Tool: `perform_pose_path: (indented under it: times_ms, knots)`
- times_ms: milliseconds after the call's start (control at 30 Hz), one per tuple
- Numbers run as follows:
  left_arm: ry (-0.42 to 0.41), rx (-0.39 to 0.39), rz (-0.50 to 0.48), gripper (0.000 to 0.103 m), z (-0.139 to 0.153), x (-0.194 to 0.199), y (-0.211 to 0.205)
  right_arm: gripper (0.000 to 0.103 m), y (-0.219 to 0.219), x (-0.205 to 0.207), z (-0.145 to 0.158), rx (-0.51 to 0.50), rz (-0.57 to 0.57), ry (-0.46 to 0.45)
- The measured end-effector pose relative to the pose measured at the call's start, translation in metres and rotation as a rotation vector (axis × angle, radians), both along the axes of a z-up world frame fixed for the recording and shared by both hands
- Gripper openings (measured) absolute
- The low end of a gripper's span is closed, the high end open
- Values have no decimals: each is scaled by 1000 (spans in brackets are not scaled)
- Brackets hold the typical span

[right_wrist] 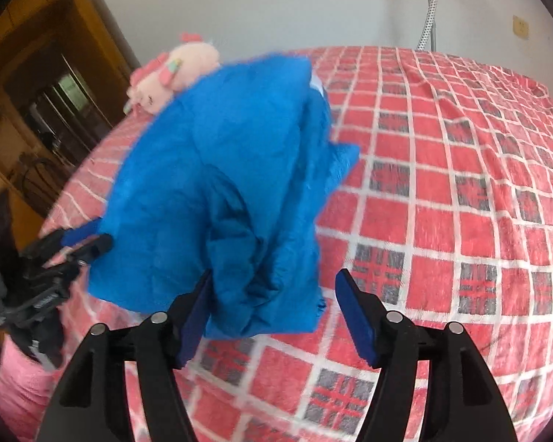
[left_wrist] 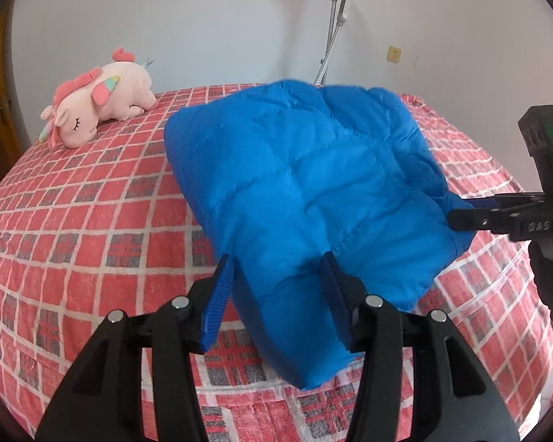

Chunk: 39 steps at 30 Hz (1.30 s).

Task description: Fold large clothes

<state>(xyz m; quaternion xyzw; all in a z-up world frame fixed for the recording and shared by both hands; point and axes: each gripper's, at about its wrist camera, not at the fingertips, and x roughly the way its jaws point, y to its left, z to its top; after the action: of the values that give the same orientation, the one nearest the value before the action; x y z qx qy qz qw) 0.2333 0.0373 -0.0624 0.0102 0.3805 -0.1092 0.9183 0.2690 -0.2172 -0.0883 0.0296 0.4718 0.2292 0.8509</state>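
A blue quilted puffer jacket (left_wrist: 306, 191), folded into a thick bundle, is held above a bed with a red checked cover (left_wrist: 73, 221). My left gripper (left_wrist: 276, 269) has its blue pads either side of the bundle's near edge, jaws wide. My right gripper (right_wrist: 272, 287) stands at the bundle's right end, jaws wide, the jacket (right_wrist: 217, 184) between its fingers. The right gripper also shows in the left wrist view (left_wrist: 461, 217) at the jacket's right edge. The left gripper shows in the right wrist view (right_wrist: 88, 243) at the jacket's left edge.
A pink plush unicorn (left_wrist: 99, 99) lies at the far left of the bed. A grey stand (left_wrist: 335, 22) leans on the white wall behind. A wooden door and furniture (right_wrist: 37, 110) stand left of the bed. The checked cover (right_wrist: 442, 202) spreads right of the jacket.
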Motion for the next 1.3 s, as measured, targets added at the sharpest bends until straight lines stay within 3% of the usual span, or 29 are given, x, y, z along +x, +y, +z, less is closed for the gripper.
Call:
perform_pose_path:
  times_ms: [100, 233, 300, 567, 700, 967, 1300]
  knots:
    - [8, 8, 17, 49, -2, 1, -1, 63, 0, 1, -5, 10, -13, 15]
    - [37, -31, 58, 49, 9, -4, 7, 62, -1, -17, 13, -8, -20, -48]
    - [30, -4, 89, 64, 15, -12, 7, 63, -2, -29, 23, -12, -28, -68]
    - [-3, 52, 169, 79, 29, -48, 1, 83, -3, -70, 35, -48, -44, -98]
    - [-33, 102, 196, 90, 33, -66, -7, 88, -3, -84, 35, -69, -66, -108]
    - [-59, 99, 213, 92, 40, -99, -12, 98, -5, -115, 43, -82, -102, -148]
    - [-68, 84, 210, 95, 45, -132, -15, 99, 1, -150, 47, -98, -91, -157]
